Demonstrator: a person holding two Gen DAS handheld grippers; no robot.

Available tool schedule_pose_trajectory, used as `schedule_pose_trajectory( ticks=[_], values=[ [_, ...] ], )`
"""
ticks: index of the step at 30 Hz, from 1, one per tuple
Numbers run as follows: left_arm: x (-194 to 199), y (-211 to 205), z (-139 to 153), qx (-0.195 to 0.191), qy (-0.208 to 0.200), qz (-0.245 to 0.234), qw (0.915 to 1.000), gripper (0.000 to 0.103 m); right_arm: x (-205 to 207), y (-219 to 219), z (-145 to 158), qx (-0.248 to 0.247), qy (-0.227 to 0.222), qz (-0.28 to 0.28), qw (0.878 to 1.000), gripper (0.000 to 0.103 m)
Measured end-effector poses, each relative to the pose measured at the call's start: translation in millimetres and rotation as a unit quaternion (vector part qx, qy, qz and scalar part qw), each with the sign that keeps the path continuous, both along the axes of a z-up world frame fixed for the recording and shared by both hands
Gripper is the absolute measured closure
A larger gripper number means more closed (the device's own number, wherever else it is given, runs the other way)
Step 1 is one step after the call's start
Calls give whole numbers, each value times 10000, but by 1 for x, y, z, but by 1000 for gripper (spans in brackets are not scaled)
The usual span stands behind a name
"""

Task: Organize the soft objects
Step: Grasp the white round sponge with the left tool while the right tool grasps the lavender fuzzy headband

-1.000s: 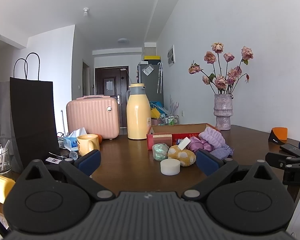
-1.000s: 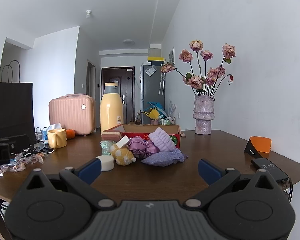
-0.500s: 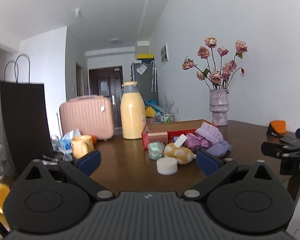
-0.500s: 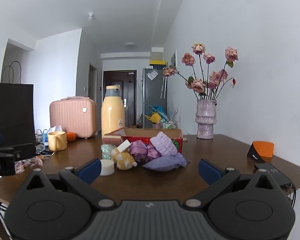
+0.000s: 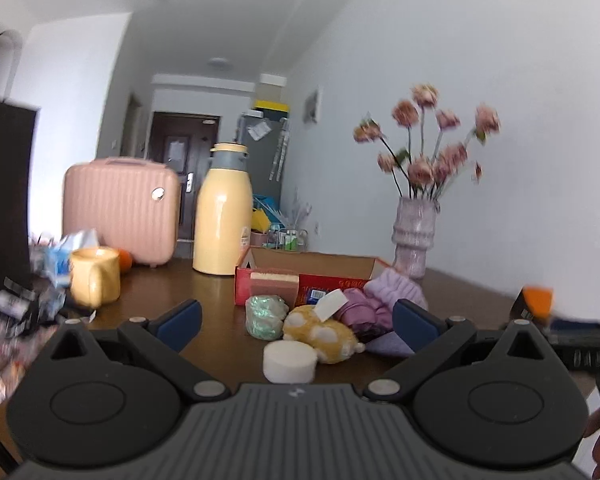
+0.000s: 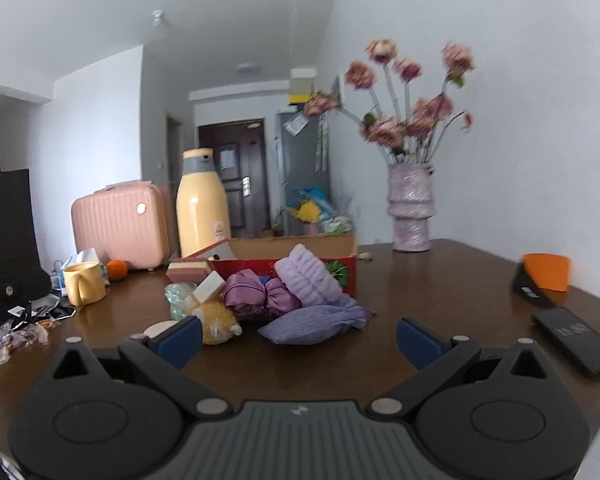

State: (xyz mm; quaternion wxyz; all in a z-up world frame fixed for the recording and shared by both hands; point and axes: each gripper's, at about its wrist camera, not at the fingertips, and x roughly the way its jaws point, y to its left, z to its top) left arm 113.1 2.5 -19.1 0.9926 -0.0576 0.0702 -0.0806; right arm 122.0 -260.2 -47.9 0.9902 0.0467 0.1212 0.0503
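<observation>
Right now our heap of soft plush and lilac cloth things (image 6: 296, 296) lies before the red cardboard box (image 6: 300, 256). Both tongs, left gripper (image 5: 296, 322) and right gripper (image 6: 298, 338), gape wide, empty. Reaching carelessly could topple the yellow flask (image 6: 202, 204).

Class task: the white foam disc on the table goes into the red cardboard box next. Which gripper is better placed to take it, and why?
Left. In its view the white foam disc lies just ahead of the open left gripper, between the fingers. From the right gripper the disc sits off to the side, partly hidden behind a finger.
</observation>
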Motion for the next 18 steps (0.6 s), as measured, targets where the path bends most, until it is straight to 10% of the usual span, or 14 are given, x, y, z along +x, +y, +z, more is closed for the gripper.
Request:
schedule_pose_trajectory(
  ticks=[5, 12, 15, 18],
  values=[
    [53, -10, -2, 687, 527, 130, 9962, 0, 79, -8, -12, 81, 1491, 752, 9859, 0],
    [118, -32, -16, 1576, 955, 334, 9823, 0, 142, -7, -5, -2, 2026, 689, 9768, 0],
    [143, -38, -23, 1676, 1210, 213, 9782, 0, 159, -12, 4, 7, 1957, 688, 9782, 0],
    [160, -37, -30, 1486, 1408, -33, 9788, 0, 155, -18, 6, 66, 844, 875, 9926, 0]
  ],
)
